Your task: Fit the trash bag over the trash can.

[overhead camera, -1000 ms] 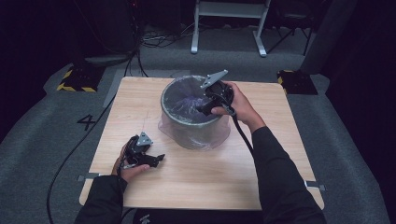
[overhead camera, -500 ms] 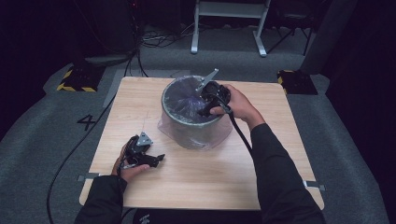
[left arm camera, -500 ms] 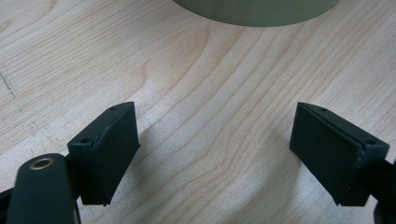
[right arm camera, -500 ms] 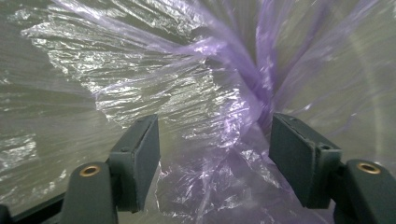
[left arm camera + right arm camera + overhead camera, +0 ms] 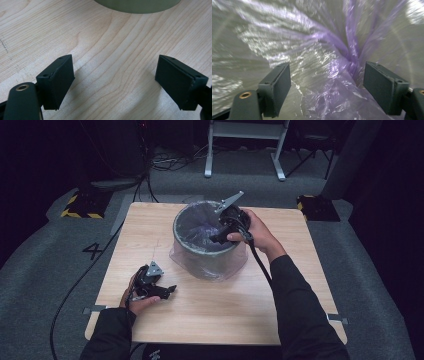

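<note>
Two hand-held grippers are seen over a pale wooden surface (image 5: 210, 315). The left hand-held gripper (image 5: 170, 291) is held low near the front left part of the surface, well apart from the bin, with the person's left hand (image 5: 134, 297) wrapped around its body. In the left gripper view its jaws are spread wide, with bare wood grain between them, and nothing is gripped; the curved lower wall of the bin is seen at the top edge of that view.

A round grey waste bin (image 5: 210, 257) is stood upright near the middle of the surface, toward the far side. It is lined with a thin translucent purple-tinted plastic bag (image 5: 200, 227), part of which is draped over the rim and down the outer wall.

The right hand-held gripper (image 5: 220, 238) is held by the right hand (image 5: 257, 232) at the right side of the bin's rim and is pointed down into the opening. In the right gripper view its jaws are set wide apart, with crumpled, gathered folds of the bag between and beyond them; the plastic is not clamped. That view is somewhat blurred.
</note>
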`<move>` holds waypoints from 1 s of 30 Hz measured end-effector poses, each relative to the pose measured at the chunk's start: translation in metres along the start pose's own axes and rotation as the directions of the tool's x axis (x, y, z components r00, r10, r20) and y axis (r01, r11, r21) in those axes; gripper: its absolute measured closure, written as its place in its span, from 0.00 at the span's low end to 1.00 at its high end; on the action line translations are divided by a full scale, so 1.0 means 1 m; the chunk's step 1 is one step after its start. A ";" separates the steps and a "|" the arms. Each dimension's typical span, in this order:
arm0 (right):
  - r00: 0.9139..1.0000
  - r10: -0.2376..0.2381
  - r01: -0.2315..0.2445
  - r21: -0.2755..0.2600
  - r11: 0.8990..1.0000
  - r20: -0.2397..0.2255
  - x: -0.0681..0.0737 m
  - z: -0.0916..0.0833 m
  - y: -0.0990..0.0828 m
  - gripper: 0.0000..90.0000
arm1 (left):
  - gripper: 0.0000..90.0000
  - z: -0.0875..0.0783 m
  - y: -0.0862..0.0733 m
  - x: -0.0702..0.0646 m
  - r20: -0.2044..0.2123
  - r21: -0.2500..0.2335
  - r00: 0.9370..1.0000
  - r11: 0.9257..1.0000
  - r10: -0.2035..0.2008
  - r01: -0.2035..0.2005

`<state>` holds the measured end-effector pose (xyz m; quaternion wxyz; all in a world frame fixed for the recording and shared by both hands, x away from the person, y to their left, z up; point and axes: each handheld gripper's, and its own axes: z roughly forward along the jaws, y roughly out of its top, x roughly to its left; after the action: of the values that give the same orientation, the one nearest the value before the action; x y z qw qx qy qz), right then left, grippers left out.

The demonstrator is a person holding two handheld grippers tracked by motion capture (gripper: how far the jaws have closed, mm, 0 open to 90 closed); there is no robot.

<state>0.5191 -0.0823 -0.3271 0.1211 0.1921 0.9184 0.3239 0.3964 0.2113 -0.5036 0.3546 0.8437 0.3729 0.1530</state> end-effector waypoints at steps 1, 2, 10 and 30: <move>1.000 0.007 -0.007 -0.016 1.000 0.001 0.000 -0.002 -0.001 0.24 | 0.17 0.000 0.000 0.000 0.000 0.000 1.000 1.000 0.001 -0.001; 1.000 0.022 -0.022 -0.048 0.999 0.006 -0.001 -0.007 -0.002 0.24 | 0.17 0.000 0.000 0.000 0.000 0.000 1.000 1.000 0.001 -0.001; 0.998 0.057 -0.055 -0.161 0.985 0.005 -0.001 -0.031 -0.017 0.24 | 0.17 0.000 0.000 0.000 0.000 0.000 1.000 1.000 0.000 0.000; 0.994 0.042 -0.011 -0.281 0.960 0.102 0.007 -0.071 -0.061 0.22 | 0.17 0.000 0.000 0.000 0.000 0.000 1.000 1.000 0.000 0.000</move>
<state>0.4713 -0.1619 -0.3125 0.1915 0.2024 0.8530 0.4413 0.3965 0.2113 -0.5037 0.3549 0.8436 0.3727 0.1530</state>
